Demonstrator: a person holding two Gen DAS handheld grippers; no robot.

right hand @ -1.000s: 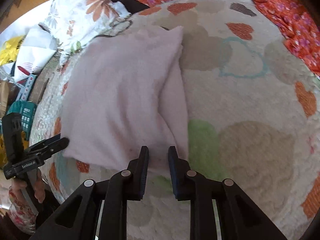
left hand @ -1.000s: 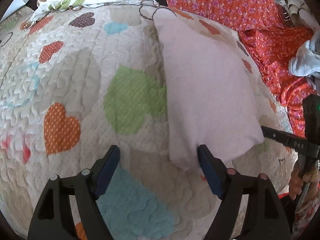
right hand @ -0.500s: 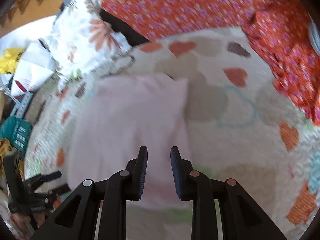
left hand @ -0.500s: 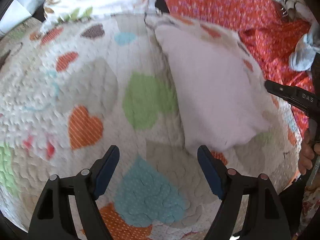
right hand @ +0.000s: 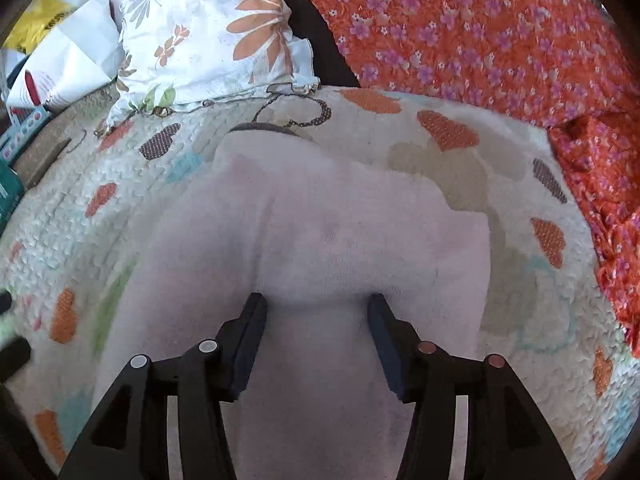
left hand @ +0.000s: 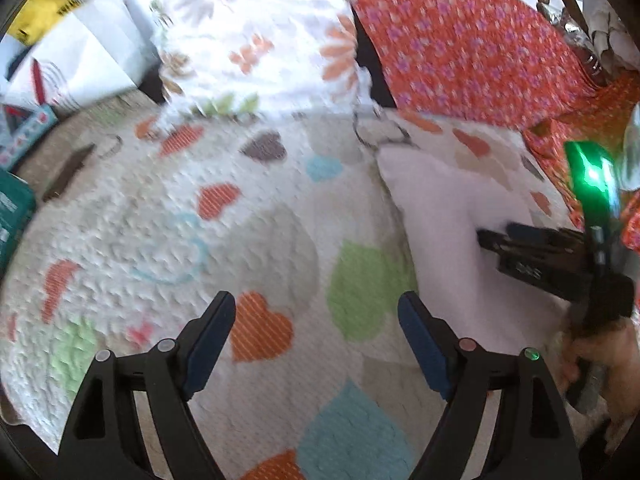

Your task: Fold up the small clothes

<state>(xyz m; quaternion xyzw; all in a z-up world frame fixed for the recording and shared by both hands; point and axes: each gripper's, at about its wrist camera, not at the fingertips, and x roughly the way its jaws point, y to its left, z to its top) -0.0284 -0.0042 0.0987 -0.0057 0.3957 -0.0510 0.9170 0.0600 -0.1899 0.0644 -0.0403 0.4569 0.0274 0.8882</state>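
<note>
Pale pink cloth (right hand: 320, 232), soft and fleecy, lies folded on the quilt (right hand: 520, 320), its near edge beneath the right gripper (right hand: 316, 312). That gripper's fingers stand apart, straddling a raised fold of the cloth without clamping it; whether the tips press on the fabric cannot be told. From the left wrist view the cloth (left hand: 440, 216) sits to the right, with the right gripper (left hand: 520, 256) over it. The left gripper (left hand: 316, 320) hangs over bare quilt (left hand: 160, 208), fingers wide apart, holding nothing, well clear of the cloth.

Judgement: the step in hand is taking hold of the cloth for a further fold. To do it well, the right fingers should close on all layers at the edge, not the top layer alone; the left should take the matching corner so the fold comes over square. Fleece this thick is likely to bunch, so a flat, even pull is advised.

Containers: none is identifiable. A floral pillow (right hand: 208, 36) and orange flowered fabric (right hand: 480, 40) lie beyond the quilt.
</note>
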